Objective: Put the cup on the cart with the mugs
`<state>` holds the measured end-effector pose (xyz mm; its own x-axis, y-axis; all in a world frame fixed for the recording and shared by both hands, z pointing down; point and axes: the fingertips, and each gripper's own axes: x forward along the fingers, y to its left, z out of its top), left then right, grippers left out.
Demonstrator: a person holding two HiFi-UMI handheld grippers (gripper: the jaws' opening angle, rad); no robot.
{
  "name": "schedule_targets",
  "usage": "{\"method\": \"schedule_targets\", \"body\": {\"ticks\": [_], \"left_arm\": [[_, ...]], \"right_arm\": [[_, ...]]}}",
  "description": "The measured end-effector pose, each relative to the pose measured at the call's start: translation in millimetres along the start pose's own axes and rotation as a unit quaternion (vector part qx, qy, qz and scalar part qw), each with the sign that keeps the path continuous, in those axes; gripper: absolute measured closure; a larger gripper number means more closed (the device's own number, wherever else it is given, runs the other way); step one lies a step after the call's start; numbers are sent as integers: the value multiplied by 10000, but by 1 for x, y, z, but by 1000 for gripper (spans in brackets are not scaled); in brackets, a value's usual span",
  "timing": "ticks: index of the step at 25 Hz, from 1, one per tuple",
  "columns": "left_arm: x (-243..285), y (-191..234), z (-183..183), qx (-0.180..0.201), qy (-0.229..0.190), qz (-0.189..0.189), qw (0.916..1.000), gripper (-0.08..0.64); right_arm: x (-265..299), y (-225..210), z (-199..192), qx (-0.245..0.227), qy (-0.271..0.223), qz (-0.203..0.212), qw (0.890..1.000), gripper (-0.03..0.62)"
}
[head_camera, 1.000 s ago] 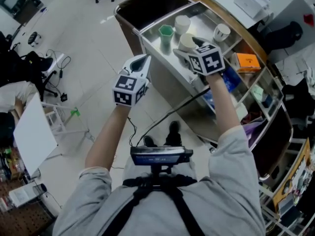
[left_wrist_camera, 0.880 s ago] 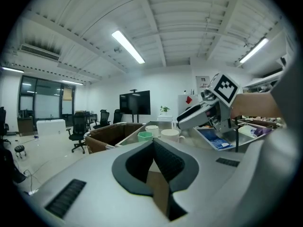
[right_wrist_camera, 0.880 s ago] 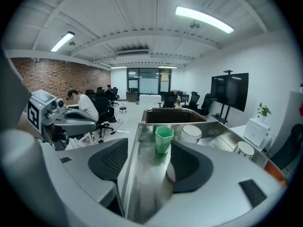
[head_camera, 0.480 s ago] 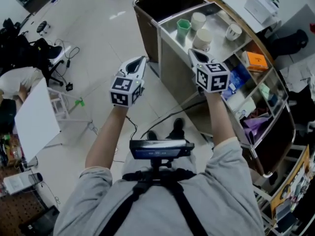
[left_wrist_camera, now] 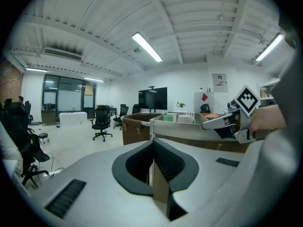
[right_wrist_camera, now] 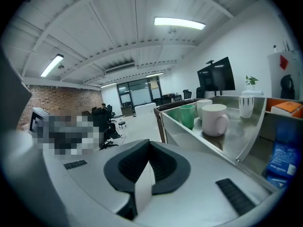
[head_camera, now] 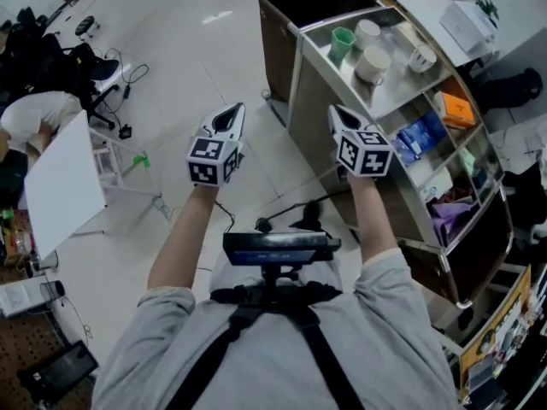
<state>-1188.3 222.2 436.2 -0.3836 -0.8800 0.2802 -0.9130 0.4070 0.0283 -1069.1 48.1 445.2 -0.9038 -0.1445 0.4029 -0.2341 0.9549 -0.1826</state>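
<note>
The pale floor [head_camera: 197,67] spreads wide, and a steel cart [head_camera: 312,109] stands on it ahead and to the right of the person. The cart's lower shelves are packed with blue packets [head_camera: 416,135] and an orange box [head_camera: 457,109]. Both arms in grey sleeves reach forward, each hand holding a gripper just short of the cart. The left gripper [head_camera: 232,112] hangs over open floor, its jaws pressed together with nothing between them. The right gripper [head_camera: 336,112] sits just beside the cart's near edge, its jaws closed and empty as well. The white cup [head_camera: 373,63] stands upright on the cart's top shelf, clear of both grippers. Near it stand a green cup [head_camera: 342,43], a smaller white cup [head_camera: 367,32] and a white mug [head_camera: 421,58].
</note>
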Motion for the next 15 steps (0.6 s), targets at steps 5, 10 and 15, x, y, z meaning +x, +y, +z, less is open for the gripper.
{"method": "schedule_targets", "body": {"ticks": [5,10,15], "left_arm": [[-22,18,-23,-194,103,237,9995,558],[-35,30,-39,-330,160,388,9986,557],[-39,37,-51,-407,228,435,9980,557]], "right_arm": [[-2,7,-23,79,102,2,9999,588],[1,14,-43,-37,256,6,9997,588],[4,15,-46,-147,316,-36,9994,588]]}}
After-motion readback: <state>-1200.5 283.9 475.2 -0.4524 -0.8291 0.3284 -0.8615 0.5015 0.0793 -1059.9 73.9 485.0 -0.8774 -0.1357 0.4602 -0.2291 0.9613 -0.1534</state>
